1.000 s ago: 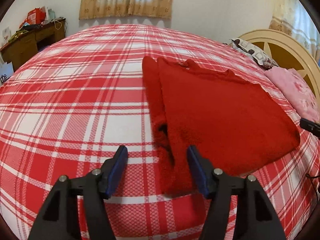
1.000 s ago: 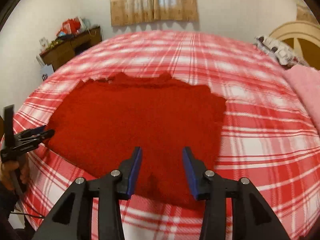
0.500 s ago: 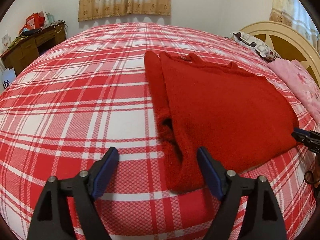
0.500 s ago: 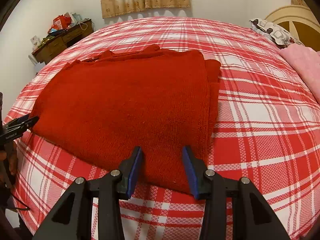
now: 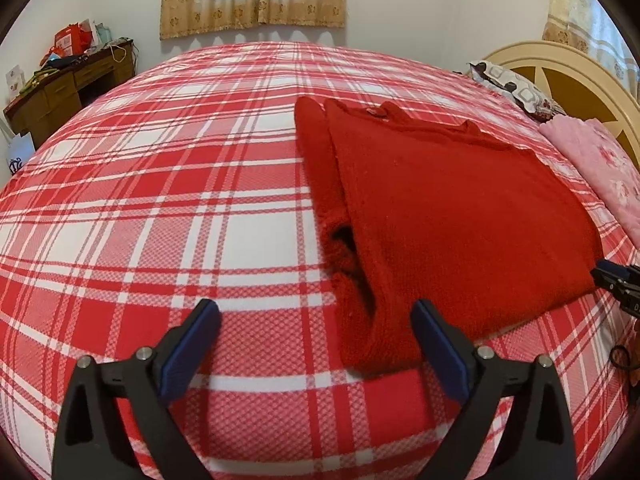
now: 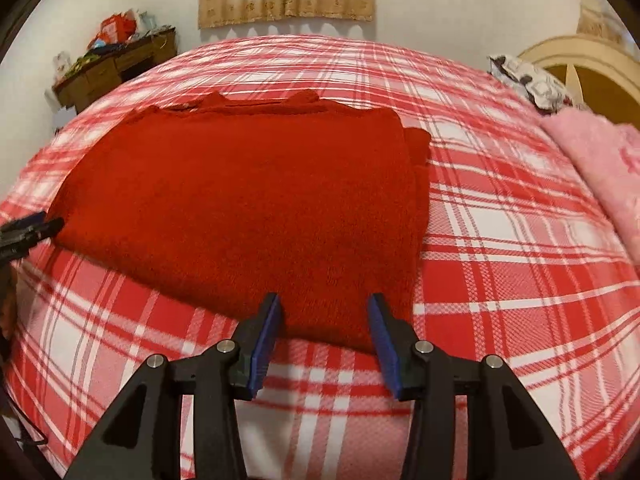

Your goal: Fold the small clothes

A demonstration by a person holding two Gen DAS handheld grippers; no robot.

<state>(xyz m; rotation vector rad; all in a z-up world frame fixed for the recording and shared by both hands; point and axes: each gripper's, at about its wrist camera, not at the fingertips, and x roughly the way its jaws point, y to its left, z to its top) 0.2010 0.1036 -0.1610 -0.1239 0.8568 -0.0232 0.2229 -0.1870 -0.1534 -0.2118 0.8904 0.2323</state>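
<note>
A red knit sweater [image 5: 448, 208] lies folded flat on the red and white plaid bed, with a sleeve tucked along its left edge [image 5: 324, 184]. My left gripper [image 5: 316, 328] is wide open and empty, just in front of the sweater's near left corner. My right gripper [image 6: 324, 312] is open and empty at the sweater's [image 6: 248, 196] near right corner, its fingers at the hem. Each gripper's tip shows at the edge of the other's view, the right one in the left wrist view [image 5: 616, 280] and the left one in the right wrist view [image 6: 28, 232].
The plaid bedspread [image 5: 160, 200] covers the whole bed. A pink blanket [image 5: 600, 168] and a patterned pillow [image 5: 516, 88] lie by the cream headboard [image 5: 560, 64] at the right. A cluttered wooden desk [image 5: 68, 80] stands at the far left under a curtained window.
My left gripper has opened wider and drawn back from the sweater's left edge. My right gripper has pulled back a little, and the sweater lies still.
</note>
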